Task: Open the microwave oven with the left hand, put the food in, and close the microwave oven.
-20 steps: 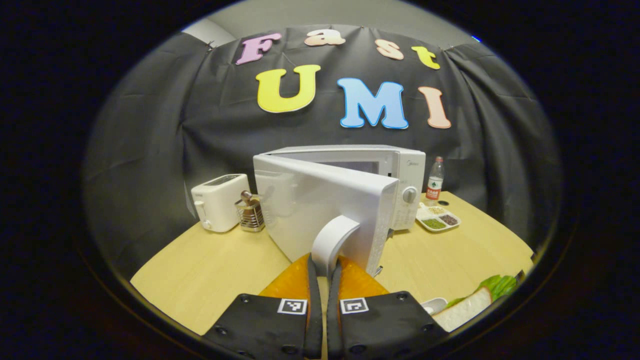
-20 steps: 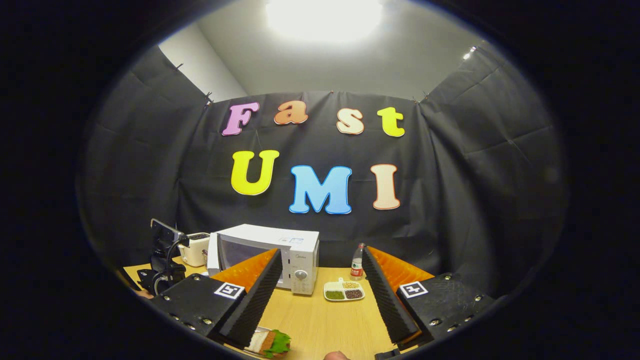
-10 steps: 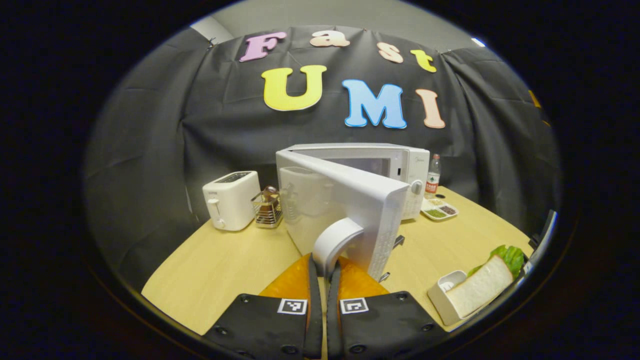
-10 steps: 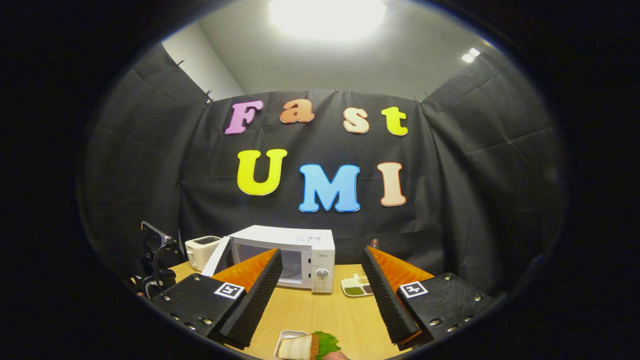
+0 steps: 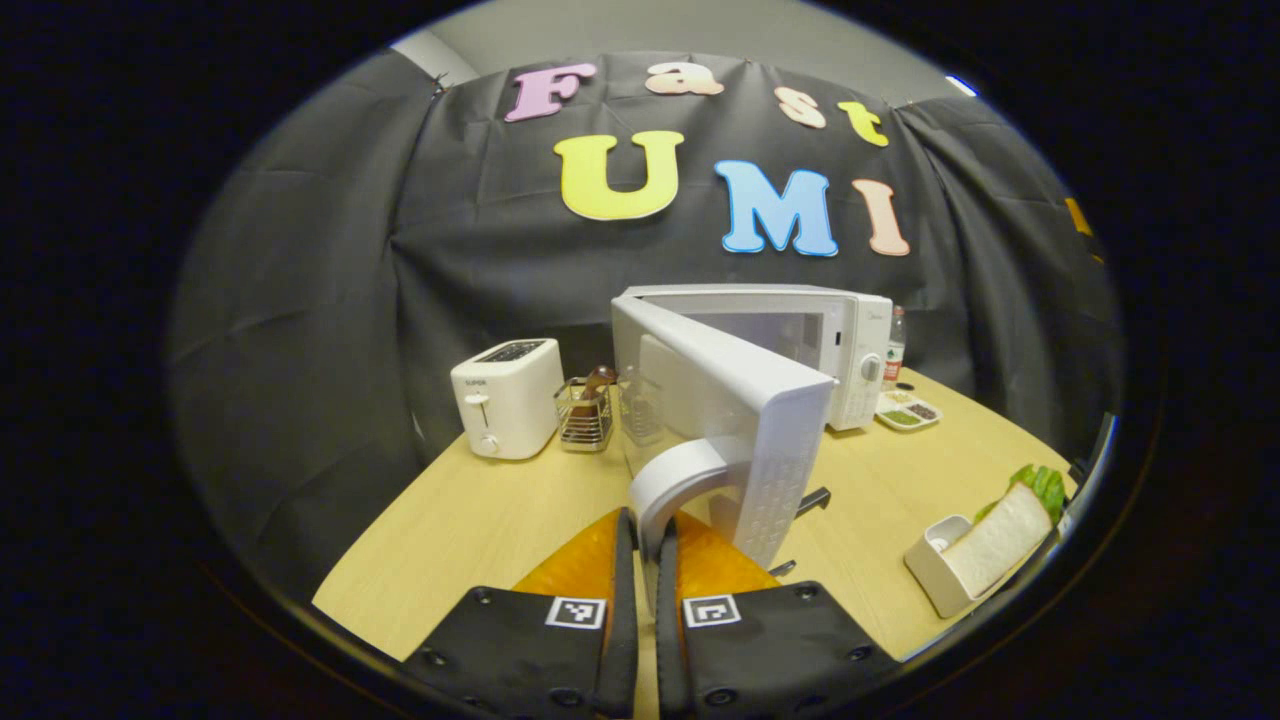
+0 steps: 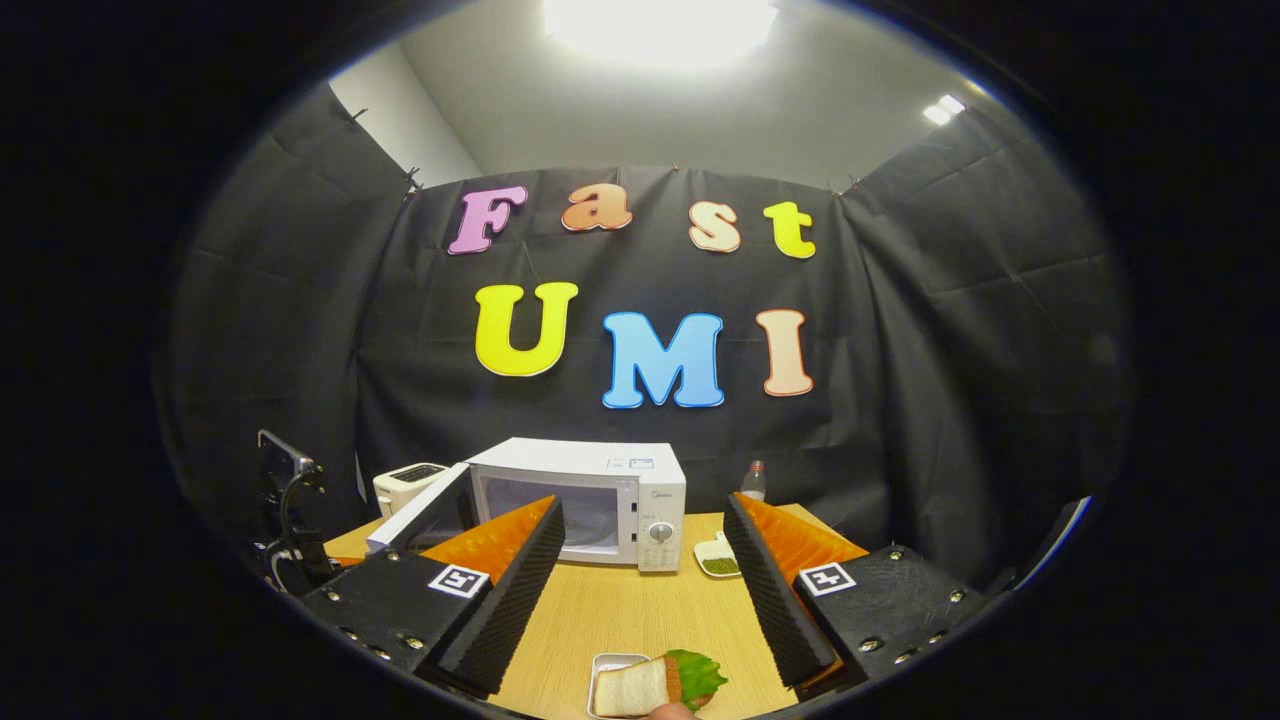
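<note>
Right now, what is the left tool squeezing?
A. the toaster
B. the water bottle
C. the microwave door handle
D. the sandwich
C: in the left gripper view the left tool is shut on the white microwave door handle, with the microwave door swung partly open.

We can read no word for certain; a small dark mark stands on the front of the toaster [image 5: 505, 395], beyond and left of the handle [image 5: 680, 475] clamped between the left gripper's [image 5: 640, 520] jaws, too small to make out; a faint brand mark tops the control panel of the microwave [image 5: 790, 330], beyond and right of those jaws, equally illegible; the bottle [image 5: 893, 345] past it bears an unreadable red label; square black-and-white code tags [image 5: 577, 612] sit behind each jaw there and on the gaping right gripper [image 6: 642, 503].
</note>
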Available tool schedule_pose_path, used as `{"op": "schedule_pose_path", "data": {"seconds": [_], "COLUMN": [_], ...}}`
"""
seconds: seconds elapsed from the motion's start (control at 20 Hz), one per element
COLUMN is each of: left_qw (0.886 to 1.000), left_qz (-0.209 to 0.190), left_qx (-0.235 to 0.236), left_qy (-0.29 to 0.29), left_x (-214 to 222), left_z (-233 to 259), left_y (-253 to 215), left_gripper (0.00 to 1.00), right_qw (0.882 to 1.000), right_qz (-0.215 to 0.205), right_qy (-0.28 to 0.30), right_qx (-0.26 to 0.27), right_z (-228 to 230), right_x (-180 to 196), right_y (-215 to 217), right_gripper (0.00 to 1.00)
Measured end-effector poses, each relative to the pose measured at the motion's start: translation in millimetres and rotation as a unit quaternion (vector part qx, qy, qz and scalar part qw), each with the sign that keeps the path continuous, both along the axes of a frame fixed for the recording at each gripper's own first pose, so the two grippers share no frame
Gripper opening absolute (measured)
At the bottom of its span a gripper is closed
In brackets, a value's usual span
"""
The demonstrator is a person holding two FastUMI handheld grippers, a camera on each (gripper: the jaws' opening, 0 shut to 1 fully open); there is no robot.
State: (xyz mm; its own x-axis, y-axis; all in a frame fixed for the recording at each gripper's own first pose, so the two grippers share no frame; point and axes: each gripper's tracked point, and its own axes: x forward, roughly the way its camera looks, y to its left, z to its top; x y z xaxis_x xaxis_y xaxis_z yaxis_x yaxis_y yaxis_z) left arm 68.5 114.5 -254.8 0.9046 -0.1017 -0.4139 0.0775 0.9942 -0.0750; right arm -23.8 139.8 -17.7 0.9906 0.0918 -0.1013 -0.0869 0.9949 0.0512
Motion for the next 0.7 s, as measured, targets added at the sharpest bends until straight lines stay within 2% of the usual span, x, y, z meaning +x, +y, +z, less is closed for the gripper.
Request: {"op": "schedule_pose_path", "data": {"seconds": [0.1,0.3,0.35,0.45,0.7], "left_qw": [0.999,0.998,0.998,0.996,0.991], "left_qz": [0.025,0.038,0.044,0.053,0.071], "left_qx": [0.008,0.011,0.012,0.008,-0.002], "left_qy": [-0.022,-0.040,-0.049,-0.066,-0.114], "left_x": [-4,-32,-38,-49,-64], "left_z": [14,44,56,81,144], "left_y": [15,19,21,21,18], "left_gripper": [0.20,0.84,0.92,0.96,0.93], "right_qw": [1.000,0.999,0.998,0.995,0.980], "right_qz": [0.007,0.023,0.028,0.039,0.064], "right_qy": [0.011,0.041,0.055,0.085,0.180], "right_qx": [-0.004,-0.003,0.002,0.016,0.052], "right_z": [-6,-24,-32,-48,-97], "right_x": [6,16,18,21,22], "right_y": [-3,-11,-12,-16,-24], "right_gripper": [0.97,0.97,0.97,0.97,0.98]}}
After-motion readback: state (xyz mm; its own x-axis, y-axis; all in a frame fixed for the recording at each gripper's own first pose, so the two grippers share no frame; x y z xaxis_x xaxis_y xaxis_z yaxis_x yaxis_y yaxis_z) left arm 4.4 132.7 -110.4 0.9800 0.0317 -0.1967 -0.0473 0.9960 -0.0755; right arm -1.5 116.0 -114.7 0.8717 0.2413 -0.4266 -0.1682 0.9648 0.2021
